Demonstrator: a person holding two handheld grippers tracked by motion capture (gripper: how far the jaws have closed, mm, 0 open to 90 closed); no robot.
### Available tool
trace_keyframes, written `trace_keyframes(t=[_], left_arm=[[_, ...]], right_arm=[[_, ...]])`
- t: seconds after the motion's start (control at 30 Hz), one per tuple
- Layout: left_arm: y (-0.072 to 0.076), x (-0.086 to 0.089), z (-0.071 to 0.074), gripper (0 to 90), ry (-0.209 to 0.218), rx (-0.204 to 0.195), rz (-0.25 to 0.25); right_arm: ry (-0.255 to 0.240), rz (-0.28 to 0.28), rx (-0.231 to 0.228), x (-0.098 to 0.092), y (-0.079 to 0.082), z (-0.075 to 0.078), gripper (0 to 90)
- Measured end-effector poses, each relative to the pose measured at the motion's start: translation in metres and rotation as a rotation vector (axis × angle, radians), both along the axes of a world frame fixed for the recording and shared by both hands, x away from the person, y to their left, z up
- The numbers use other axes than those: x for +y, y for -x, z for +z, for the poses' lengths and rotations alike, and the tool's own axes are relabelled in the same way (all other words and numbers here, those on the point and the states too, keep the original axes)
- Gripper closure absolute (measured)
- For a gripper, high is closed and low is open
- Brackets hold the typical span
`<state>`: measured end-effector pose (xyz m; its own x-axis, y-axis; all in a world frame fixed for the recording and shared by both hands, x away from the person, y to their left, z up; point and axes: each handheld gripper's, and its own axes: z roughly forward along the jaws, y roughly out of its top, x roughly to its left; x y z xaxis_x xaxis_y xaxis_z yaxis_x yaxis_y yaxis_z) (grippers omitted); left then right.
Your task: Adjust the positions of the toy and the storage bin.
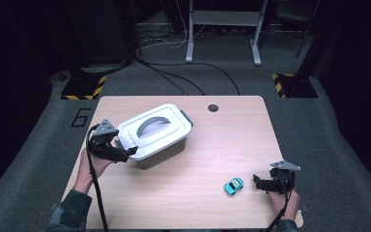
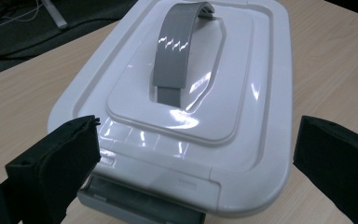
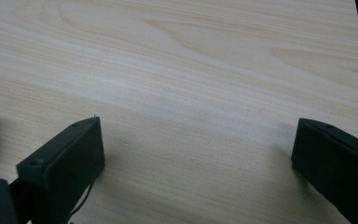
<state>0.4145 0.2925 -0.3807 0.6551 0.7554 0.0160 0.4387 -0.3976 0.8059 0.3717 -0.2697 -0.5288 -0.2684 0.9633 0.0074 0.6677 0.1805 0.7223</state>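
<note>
High view, glossy white box (image 1: 155, 136) (arched grey handle), both grippers spread wide, woodgrain table (image 1: 222, 145).

Wood table (image 1: 212, 145): lidded box (image 1: 157, 135), toy car (image 1: 234, 186)

A pale wood worktop (image 1: 207, 159) fills the middle of the frame, with a small dark round hole (image 1: 213, 108) near its upper edge. Left of centre sits a white lidded box (image 1: 155, 135) with a grey handle (image 1: 153, 123) arched across its lid. The left claw (image 1: 125, 153) is at the box's lower left corner, held by a hand (image 1: 92, 164). At lower right a small blue toy car (image 1: 234, 186) lies just left of the right claw (image 1: 257, 181), apart from it.
</note>
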Motion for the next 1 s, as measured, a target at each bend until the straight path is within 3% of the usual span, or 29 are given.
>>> trace_keyframes(t=[0.53, 0.7, 0.77, 0.83, 0.9, 1.0], left_arm=[[-0.039, -0.020, -0.001, 0.0, -0.044, 0.037, -0.018], [-0.051, -0.026, -0.004, 0.1, -0.075, 0.056, -0.041], [-0.055, -0.028, -0.005, 4.5, -0.072, 0.067, -0.067], [-0.058, -0.029, -0.004, 16.5, -0.078, 0.064, -0.067], [-0.061, -0.030, -0.003, 18.7, -0.068, 0.059, -0.075], [-0.065, -0.033, -0.001, 31.3, -0.071, 0.041, -0.074]], right_arm=[[0.004, 0.004, -0.001, 0.000, 0.000, 0.000, 2.3], [0.007, 0.004, -0.004, 0.000, 0.001, 0.000, 3.1], [0.006, 0.005, -0.004, 0.000, 0.001, 0.000, 3.1], [0.006, 0.005, -0.004, 0.000, 0.001, 0.000, 3.1], [0.006, 0.005, -0.003, 0.000, 0.001, 0.000, 3.2], [0.005, 0.005, -0.003, 0.000, 0.001, 0.000, 3.3]])
